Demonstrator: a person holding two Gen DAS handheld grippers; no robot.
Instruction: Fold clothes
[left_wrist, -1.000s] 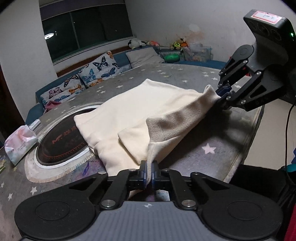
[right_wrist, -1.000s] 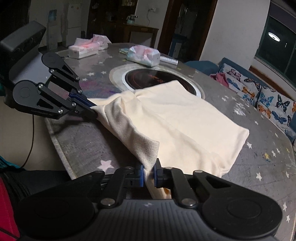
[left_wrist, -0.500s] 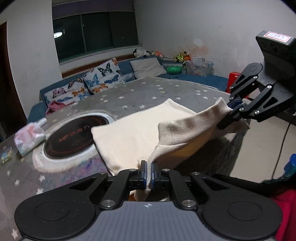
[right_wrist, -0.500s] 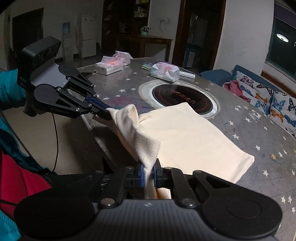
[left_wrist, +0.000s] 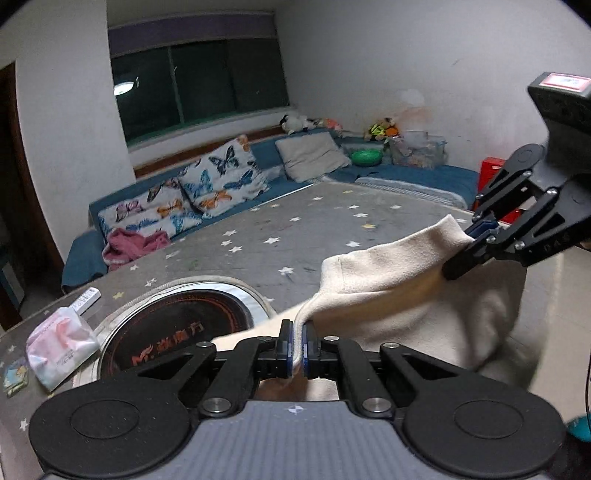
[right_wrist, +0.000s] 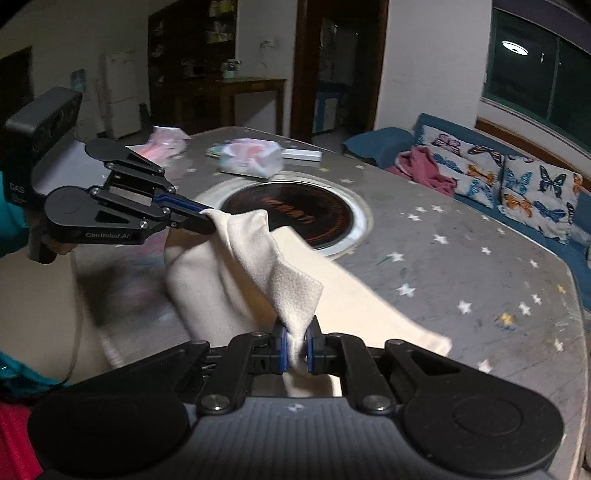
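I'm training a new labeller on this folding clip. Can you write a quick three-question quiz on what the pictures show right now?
1. True or false: both the left gripper and the right gripper are clamped on the cream garment.
2. What lies beside the round black cooktop on the table? A) a kettle B) a pack of tissues C) a laptop
3. Fill in: the cushions on the blue sofa carry a ______ print.

Key: 1 true; 2 B; 3 butterfly.
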